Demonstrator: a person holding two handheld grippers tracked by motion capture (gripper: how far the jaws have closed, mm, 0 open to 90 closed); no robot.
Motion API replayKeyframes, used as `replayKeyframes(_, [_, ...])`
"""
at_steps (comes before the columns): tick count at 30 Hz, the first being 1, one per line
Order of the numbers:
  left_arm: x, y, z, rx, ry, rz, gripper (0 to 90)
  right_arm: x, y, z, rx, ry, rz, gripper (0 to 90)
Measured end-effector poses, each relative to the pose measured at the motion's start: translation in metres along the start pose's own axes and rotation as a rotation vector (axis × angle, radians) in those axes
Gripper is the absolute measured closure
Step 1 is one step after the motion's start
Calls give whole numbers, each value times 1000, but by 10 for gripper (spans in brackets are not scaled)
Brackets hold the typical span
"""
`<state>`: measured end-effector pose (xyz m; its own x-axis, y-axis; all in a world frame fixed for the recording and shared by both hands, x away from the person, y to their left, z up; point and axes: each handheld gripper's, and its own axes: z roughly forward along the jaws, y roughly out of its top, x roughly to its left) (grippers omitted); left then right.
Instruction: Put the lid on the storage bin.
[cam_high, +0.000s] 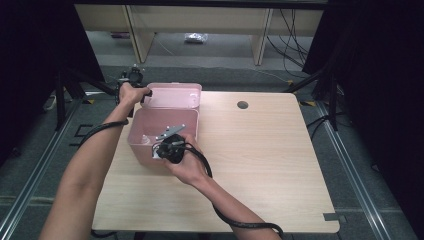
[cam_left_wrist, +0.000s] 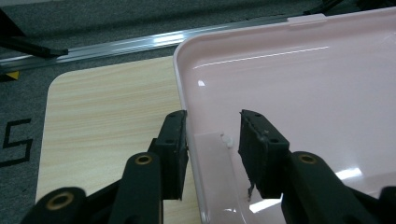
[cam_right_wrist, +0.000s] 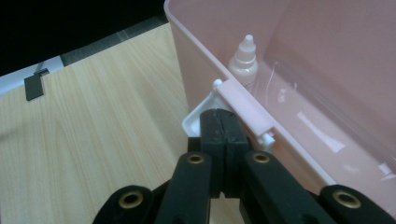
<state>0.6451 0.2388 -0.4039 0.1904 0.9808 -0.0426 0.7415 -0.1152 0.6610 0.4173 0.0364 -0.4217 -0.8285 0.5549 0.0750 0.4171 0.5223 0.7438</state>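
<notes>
A pink plastic box (cam_high: 136, 142) stands at the table's far left with its lid (cam_high: 174, 95) swung back. My left gripper (cam_high: 148, 92) is at the lid's left edge. In the left gripper view it (cam_left_wrist: 212, 135) is open, its jaws straddling the rim of the lid (cam_left_wrist: 303, 84); the left pad lies against the rim and the right pad stands apart over the lid's inside. My right gripper (cam_high: 160, 150) is at the box's near wall. In the right gripper view it (cam_right_wrist: 225, 122) is shut, its tips against the white latch (cam_right_wrist: 192, 120). A small dropper bottle (cam_right_wrist: 243, 58) stands inside the box (cam_right_wrist: 201, 60).
The wooden table (cam_high: 260, 165) has a round cable hole (cam_high: 242, 105) near its far edge and a dark tape patch (cam_high: 334, 217) at its near right corner. Metal floor rails (cam_left_wrist: 140, 43) run beyond the table's left side. Black curtains flank the scene.
</notes>
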Motion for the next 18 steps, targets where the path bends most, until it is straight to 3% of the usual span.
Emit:
replayKeyframes(7, [3, 0, 8, 4, -10, -23, 637, -1, -1, 0, -10, 2, -4, 900])
replayKeyframes(10, [2, 3, 9, 14, 1, -12, 652, -1, -1, 0, -8, 10, 0, 900])
replayKeyframes(11, [1, 2, 12, -11, 2, -34, 657, -1, -1, 0, -7, 10, 5, 900])
replayKeyframes(13, [1, 4, 12, 17, -1, -45, 664, -2, -1, -1, -7, 12, 5, 900])
replayKeyframes(15, [2, 4, 14, 7, 3, -26, 664, -1, -1, -1, -5, 12, 8, 900])
replayKeyframes(18, [3, 6, 12, -3, 20, -49, 699, -1, -1, -1, -3, 9, 10, 900])
